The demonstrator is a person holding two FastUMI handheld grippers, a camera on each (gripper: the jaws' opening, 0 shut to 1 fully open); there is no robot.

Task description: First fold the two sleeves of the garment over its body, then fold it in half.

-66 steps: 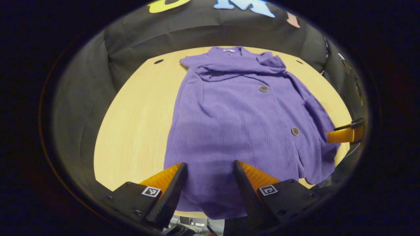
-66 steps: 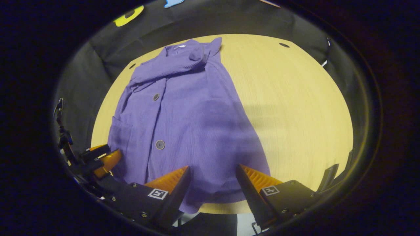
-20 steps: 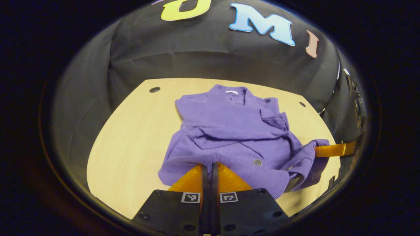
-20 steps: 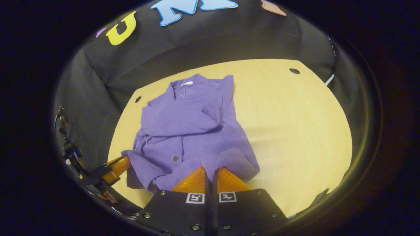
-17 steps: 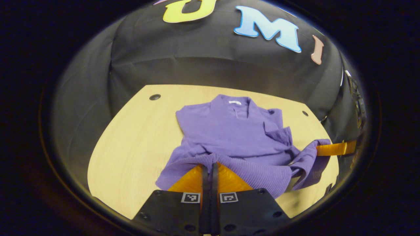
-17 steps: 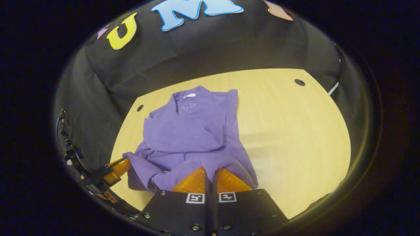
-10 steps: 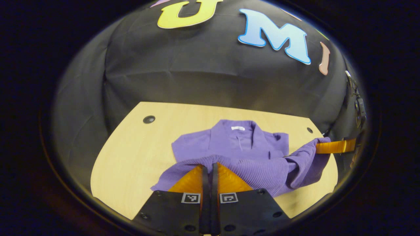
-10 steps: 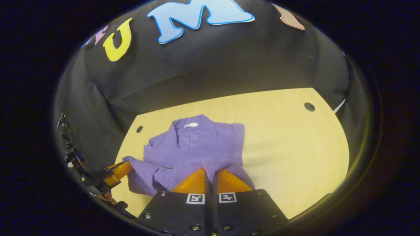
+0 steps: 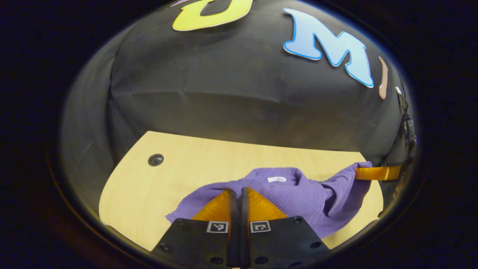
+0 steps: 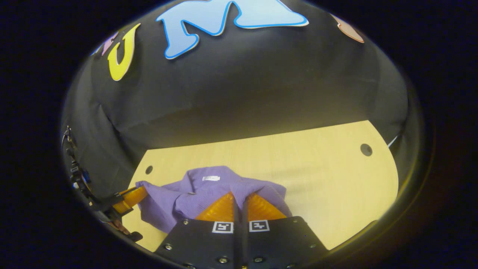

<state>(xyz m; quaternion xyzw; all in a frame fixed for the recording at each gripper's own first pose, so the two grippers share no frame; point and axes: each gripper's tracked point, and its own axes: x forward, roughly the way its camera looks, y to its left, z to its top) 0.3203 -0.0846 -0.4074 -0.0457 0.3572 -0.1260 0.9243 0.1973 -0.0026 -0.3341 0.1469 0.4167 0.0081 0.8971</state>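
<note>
We see a pale wooden table (image 9: 149, 194) with a dark round hole (image 9: 155, 160) near its far left corner and another hole (image 10: 366, 150) near the far right corner. Black cloth (image 9: 224, 93) walls the booth behind it. The purple garment (image 9: 298, 196) lies bunched toward the table's far edge, its hem lifted over its body. Our left gripper (image 9: 239, 192) is closed tight on that hem; our right gripper (image 10: 239, 197) is likewise clamped on the purple fabric.
</note>
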